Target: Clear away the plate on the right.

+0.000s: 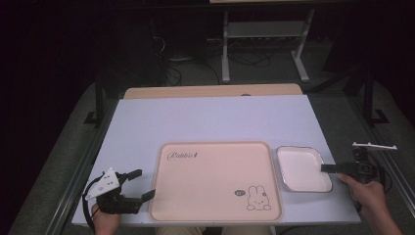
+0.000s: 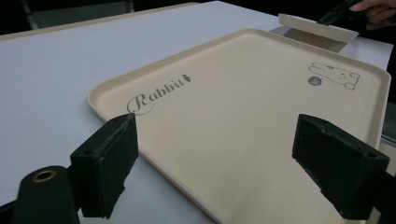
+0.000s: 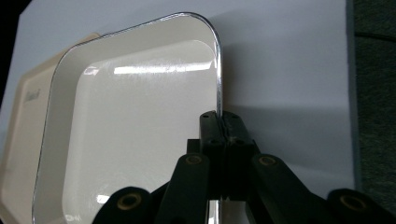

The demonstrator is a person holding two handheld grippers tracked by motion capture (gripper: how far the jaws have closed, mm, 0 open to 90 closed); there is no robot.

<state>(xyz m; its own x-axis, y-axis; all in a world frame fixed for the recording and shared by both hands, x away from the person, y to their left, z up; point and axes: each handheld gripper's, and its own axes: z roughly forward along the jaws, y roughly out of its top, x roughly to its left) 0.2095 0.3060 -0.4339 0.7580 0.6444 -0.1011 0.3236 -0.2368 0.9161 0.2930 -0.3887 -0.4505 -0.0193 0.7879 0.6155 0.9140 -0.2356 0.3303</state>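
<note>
Your right tool (image 1: 327, 168) is clamped on the rim of the white dish (image 1: 301, 169), jaws pressed together with the metal edge pinched between them, as the right gripper view shows (image 3: 219, 126). That dish (image 3: 130, 135) sits on the table (image 1: 210, 120) just beside the right edge of the beige rabbit tray (image 1: 215, 181), and in the left gripper view its far side looks lifted and tilted (image 2: 317, 28). Your left tool (image 1: 139, 185) hangs at the tray's left edge with its jaws spread wide and nothing between them; in its own view the tray's near corner (image 2: 243, 116) lies between the two pads (image 2: 112, 158). The tray lies flat on the table, nothing on it, with its rabbit drawing toward the corner nearest the dish.
</note>
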